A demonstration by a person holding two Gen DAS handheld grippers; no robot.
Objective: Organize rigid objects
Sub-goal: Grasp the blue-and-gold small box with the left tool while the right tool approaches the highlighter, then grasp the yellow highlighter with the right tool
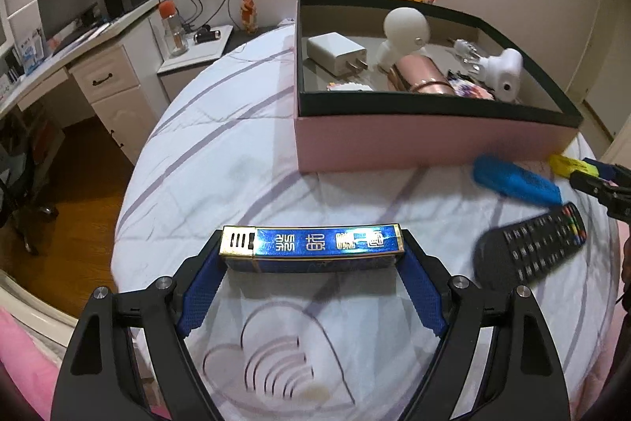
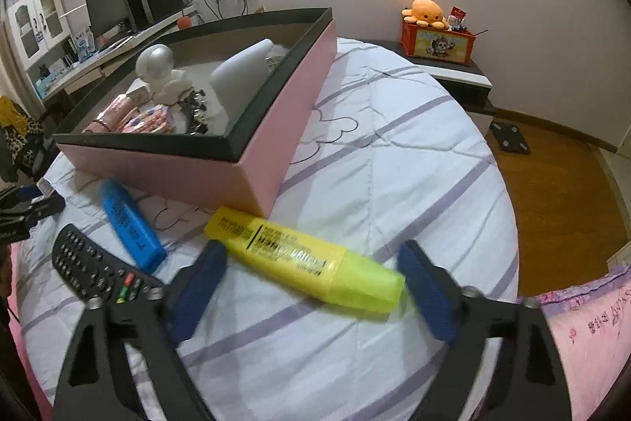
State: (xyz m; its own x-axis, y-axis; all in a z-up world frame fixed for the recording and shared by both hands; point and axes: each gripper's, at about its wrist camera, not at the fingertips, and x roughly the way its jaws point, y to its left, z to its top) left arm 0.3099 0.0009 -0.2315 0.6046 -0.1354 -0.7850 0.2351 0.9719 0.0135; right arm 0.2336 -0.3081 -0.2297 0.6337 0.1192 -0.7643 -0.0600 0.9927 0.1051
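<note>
Hand-held gripper [image 1: 311, 255] around one blue box [image 1: 311, 248]

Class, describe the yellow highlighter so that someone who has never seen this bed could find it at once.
Start at the pink box on the striped bedsheet. By its nearest corner lies the yellow highlighter, between the open fingers of the right gripper. Its neighbours are a blue highlighter and a black remote; it alone is yellow with black lettering.

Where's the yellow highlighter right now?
In the right wrist view the yellow highlighter lies on the bedspread, between the open fingers of the right gripper, just in front of the pink box, with the blue highlighter to its left.
</note>
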